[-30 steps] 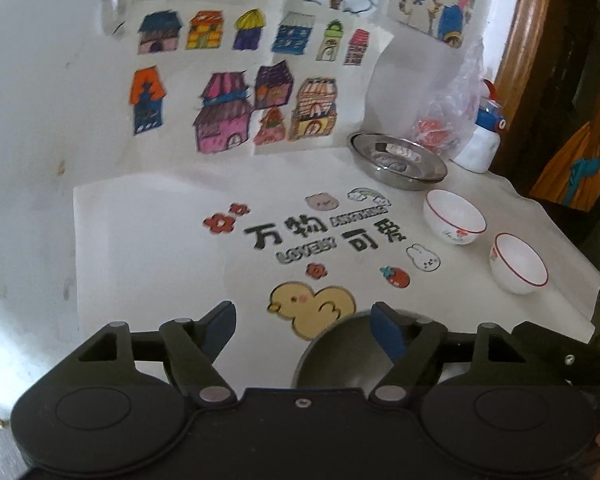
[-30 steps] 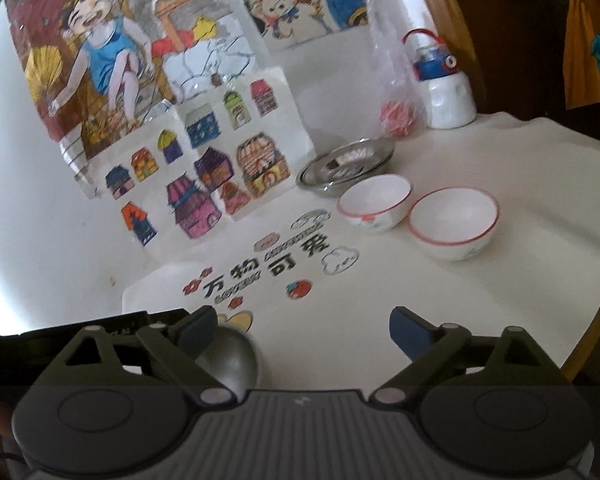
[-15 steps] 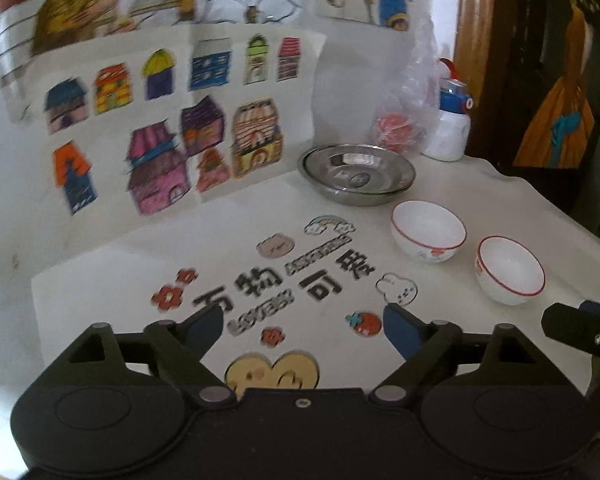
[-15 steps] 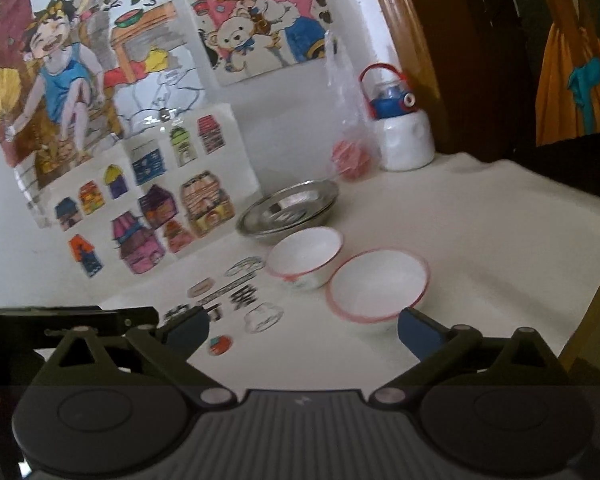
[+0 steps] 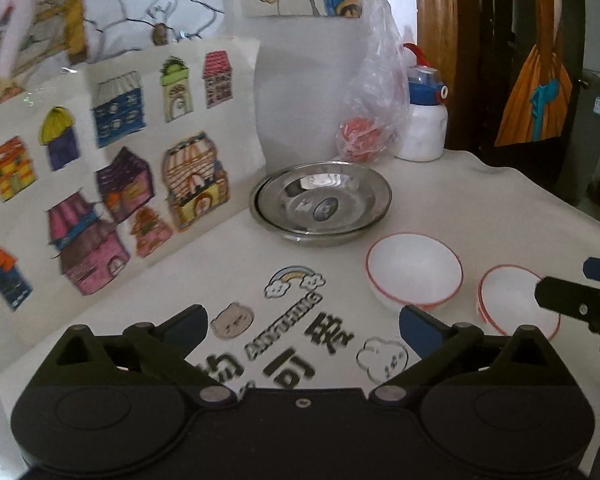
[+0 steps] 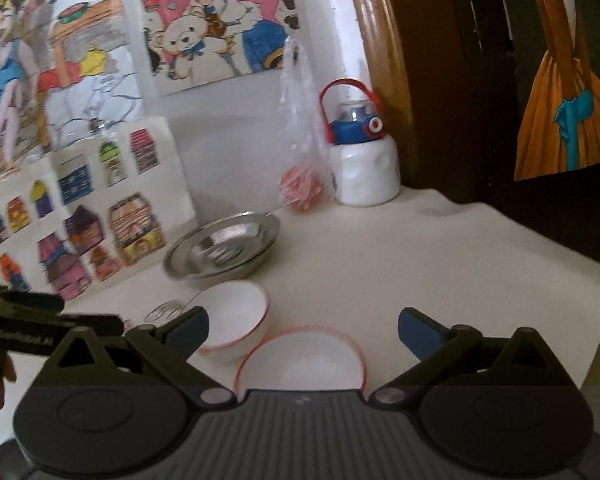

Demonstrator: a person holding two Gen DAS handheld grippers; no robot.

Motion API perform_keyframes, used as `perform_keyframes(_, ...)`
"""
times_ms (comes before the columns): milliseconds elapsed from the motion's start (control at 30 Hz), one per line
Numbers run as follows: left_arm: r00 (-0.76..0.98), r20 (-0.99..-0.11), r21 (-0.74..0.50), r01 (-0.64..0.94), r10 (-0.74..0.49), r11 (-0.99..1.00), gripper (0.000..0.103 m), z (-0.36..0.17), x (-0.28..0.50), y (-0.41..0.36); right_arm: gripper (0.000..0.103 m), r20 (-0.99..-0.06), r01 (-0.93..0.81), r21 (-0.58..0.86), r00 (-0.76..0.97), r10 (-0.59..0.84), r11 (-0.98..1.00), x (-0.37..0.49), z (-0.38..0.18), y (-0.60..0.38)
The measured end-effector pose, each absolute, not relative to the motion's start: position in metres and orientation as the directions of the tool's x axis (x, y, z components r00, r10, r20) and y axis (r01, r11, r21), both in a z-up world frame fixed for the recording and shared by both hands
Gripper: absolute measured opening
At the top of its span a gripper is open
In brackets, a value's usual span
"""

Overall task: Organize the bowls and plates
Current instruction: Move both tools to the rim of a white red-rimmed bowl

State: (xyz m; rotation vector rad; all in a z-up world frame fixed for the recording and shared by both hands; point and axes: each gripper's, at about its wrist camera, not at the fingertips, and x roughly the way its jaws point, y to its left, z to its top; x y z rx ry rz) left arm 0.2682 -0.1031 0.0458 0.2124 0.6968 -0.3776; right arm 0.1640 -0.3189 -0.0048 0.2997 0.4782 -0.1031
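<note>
Your white cloth-covered surface sits against a wall of coloured children's drawings. Ahead of your left gripper, jaws opening with nothing between them, stacked shiny steel plates. Two white red-rimmed bowls sit just before your right gripper, spread wide, holding nothing.
</note>
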Motion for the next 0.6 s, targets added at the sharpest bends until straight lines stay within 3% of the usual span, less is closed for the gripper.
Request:
perform_keyframes(300,0.619,-0.727,-0.057,0.379,-0.299,0.924,0.102,0.027,0.322,-0.122,0.103,-0.547,0.091,0.184,0.837,0.025,0.979,0.232,-0.019,-0.323)
perform_keyframes(500,0.594,-0.753,-0.058,0.368,-0.282,0.928,0.102,0.010,0.339,-0.131,0.102,-0.588,0.026,0.134,0.806,0.058,0.991,0.249,-0.031,-0.314)
perform_keyframes(600,0.591,-0.762,-0.045,0.362,-0.266,0.931,0.102,0.003,0.343,-0.134,0.096,-0.605,0.006,0.117,0.794,0.066,0.993,0.255,-0.033,-0.311)
